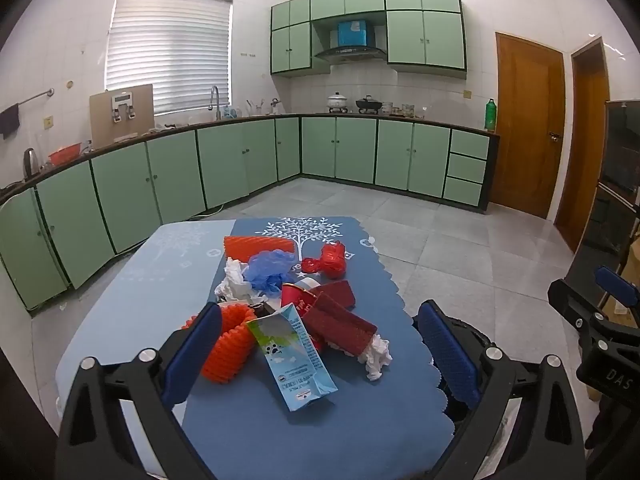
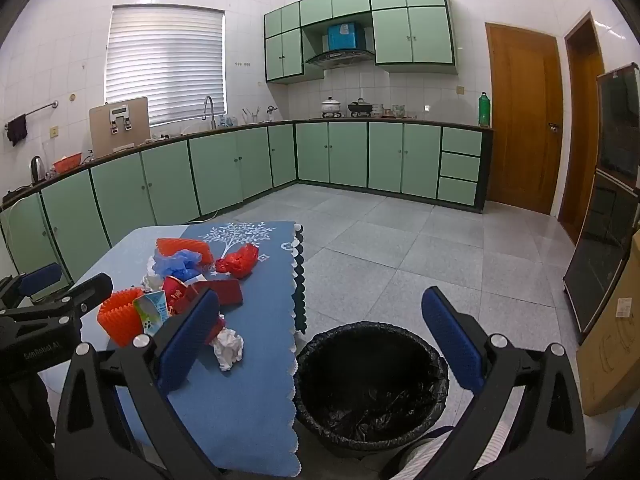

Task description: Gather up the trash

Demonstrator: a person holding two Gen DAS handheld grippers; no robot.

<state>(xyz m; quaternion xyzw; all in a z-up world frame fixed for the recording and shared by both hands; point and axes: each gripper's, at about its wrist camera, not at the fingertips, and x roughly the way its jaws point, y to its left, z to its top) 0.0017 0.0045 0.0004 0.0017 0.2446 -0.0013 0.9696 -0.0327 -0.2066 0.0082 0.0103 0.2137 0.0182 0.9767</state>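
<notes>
- Blue cloth table (image 1: 168, 280) is carrying the trash pile (image 1: 292, 300) mid-table, toward its right edge.
- Left gripper (image 1: 320, 344) is hovering spread wide, framing the milk carton (image 1: 294, 356), likely the 1st pick.
- Right gripper (image 2: 320, 340) is waiting spread above the black-lined bin (image 2: 372, 384), just beside the table's right edge for short drops.

1. Matt blue cloth (image 1: 340, 420) over the worktop, scalloped at the hem.
2. Printed, creased paper carton (image 1: 294, 354); crumpled white tissue (image 2: 229, 347).
3. Ribbed orange plastic cups (image 1: 230, 346).
4. Glossy, wrinkled black bag (image 2: 372, 396) lining the bin.
5. Glossy tiled floor (image 2: 400, 248); varnished wooden door (image 2: 520, 120).
</notes>
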